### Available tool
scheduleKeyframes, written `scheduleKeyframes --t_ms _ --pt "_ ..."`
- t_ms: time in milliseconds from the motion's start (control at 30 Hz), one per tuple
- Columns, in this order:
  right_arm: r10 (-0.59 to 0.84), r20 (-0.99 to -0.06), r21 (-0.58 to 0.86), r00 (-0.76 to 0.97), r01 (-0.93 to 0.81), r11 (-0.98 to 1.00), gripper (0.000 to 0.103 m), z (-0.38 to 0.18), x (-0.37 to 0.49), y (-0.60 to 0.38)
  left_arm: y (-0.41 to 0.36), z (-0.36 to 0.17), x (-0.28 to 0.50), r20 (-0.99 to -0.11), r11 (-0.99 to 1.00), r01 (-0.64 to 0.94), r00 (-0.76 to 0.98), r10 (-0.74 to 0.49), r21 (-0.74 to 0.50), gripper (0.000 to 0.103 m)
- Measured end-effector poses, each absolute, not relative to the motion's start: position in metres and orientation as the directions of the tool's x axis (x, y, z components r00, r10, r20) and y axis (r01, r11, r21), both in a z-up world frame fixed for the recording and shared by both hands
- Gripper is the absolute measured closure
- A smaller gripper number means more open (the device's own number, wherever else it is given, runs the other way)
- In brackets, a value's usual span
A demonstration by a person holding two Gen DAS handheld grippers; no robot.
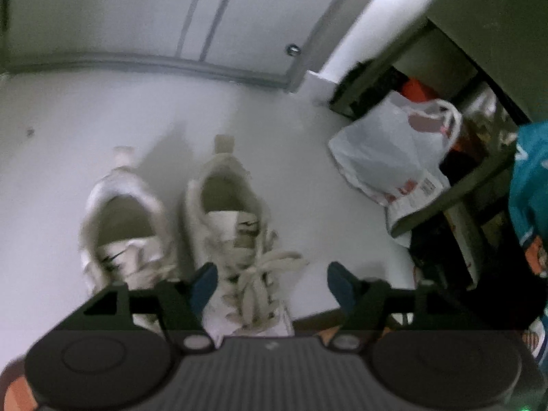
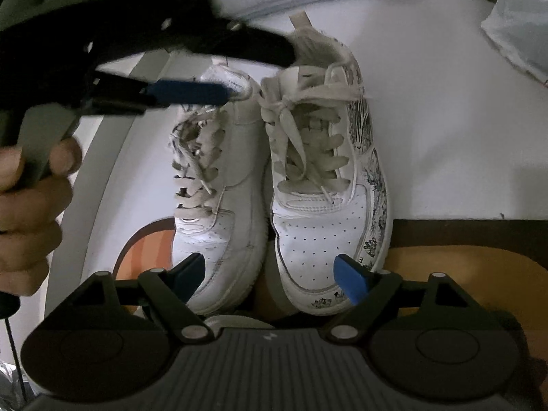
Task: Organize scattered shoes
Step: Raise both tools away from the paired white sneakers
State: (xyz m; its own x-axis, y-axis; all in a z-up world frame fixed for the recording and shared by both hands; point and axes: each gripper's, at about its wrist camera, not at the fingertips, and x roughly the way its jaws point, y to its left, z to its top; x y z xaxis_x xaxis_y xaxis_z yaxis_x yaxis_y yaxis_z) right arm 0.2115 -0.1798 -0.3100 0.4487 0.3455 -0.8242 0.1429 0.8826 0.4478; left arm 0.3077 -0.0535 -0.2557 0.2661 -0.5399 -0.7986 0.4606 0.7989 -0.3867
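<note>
Looking down from the right gripper [image 2: 277,279], its two blue fingers [image 2: 351,281] stood wide apart and held nothing. The toes of two white shoes lay just past them. The right shoe [image 2: 325,185] had black drawings along its side, and the left shoe [image 2: 219,185] was plain white. They sat side by side, touching or almost touching, with their toes on the edge of an orange and brown mat [image 2: 445,260] and their heels on the white floor [image 2: 428,120].

Over the heel of the plain shoe hung the left gripper [image 1: 270,282], held in a person's hand [image 2: 27,205]. Its fingers were apart too. In its own view one shoe lay between them, but the pads did not press on it, so it held nothing.

Farther off, a white plastic bag [image 1: 387,157] leaned by a dark shelf [image 1: 428,65] full of stuff, and a pale door [image 1: 137,10] stood at the back.

It looked like this pair had just been lined up and let go. That step seemed done. The next move would likely call for lifting both grippers clear without bumping the shoes, then hunting for another stray shoe. No other loose shoe showed in these views.
</note>
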Motion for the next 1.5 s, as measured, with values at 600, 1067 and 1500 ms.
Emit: scheduleKeyframes --t_ms 600,1067,1500 --pt "0.309 -0.81 0.383 0.499 0.051 0.922 0.017 -0.238 0.166 -0.146 0.064 -0.193 0.185 -0.821 0.87 0.375 0.35 -0.451 -0.319 0.026" --pt "0.338 -0.799 0.373 0.497 -0.03 0.927 0.017 -0.184 0.133 -0.111 0.175 -0.171 0.084 -0.825 0.925 0.242 0.424 -0.374 -0.294 0.026" --pt "0.284 -0.801 0.328 0.527 -0.011 0.945 0.017 -0.109 0.102 -0.115 0.249 -0.154 0.006 -0.802 0.939 0.129 0.492 -0.339 -0.318 0.026"
